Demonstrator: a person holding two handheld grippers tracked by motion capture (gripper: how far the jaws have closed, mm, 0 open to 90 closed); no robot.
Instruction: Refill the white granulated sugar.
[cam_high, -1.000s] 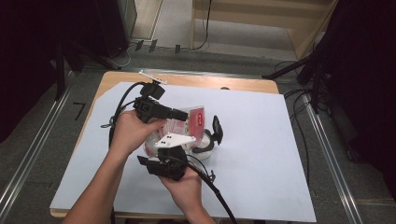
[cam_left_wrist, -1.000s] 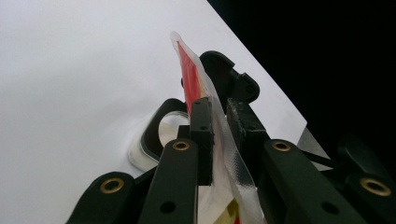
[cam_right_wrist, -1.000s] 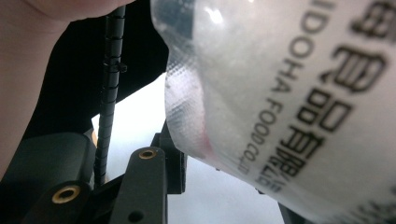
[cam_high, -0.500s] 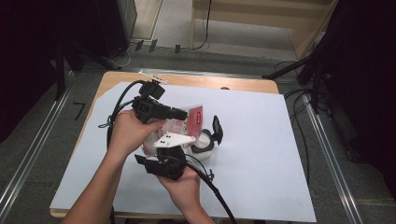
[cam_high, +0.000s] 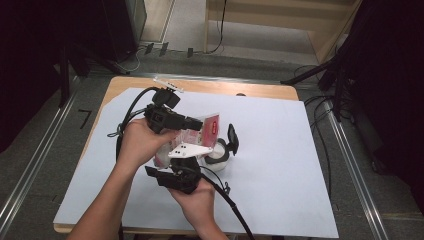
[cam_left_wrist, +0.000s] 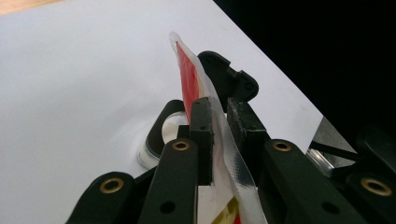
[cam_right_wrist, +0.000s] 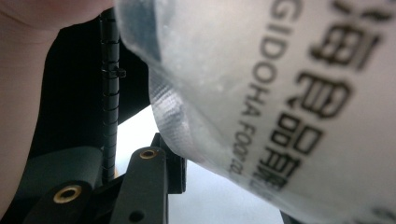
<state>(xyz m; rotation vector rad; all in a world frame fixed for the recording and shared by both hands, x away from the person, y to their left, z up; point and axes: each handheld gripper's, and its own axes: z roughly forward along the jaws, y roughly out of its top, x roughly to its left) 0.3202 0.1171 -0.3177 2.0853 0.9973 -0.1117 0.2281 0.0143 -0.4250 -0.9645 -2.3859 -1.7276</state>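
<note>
Two black tools (cam_left_wrist: 218, 135) (cam_right_wrist: 154, 172), glossy crinkled plastic pouch (cam_left_wrist: 187, 88), round white container (cam_high: 218, 152)

A clear plastic pouch (cam_high: 209, 131) with a red panel and black printed lettering sits between matte black jaws with brass rivets, above a white paper sheet (cam_high: 280, 165) covering a light wooden table (cam_high: 240, 89).

Recording lab: white-sheeted table (cam_high: 280, 150), floor rails (cam_high: 30, 165), black curtains (cam_high: 395, 75), trailing cables (cam_high: 320, 135).
</note>
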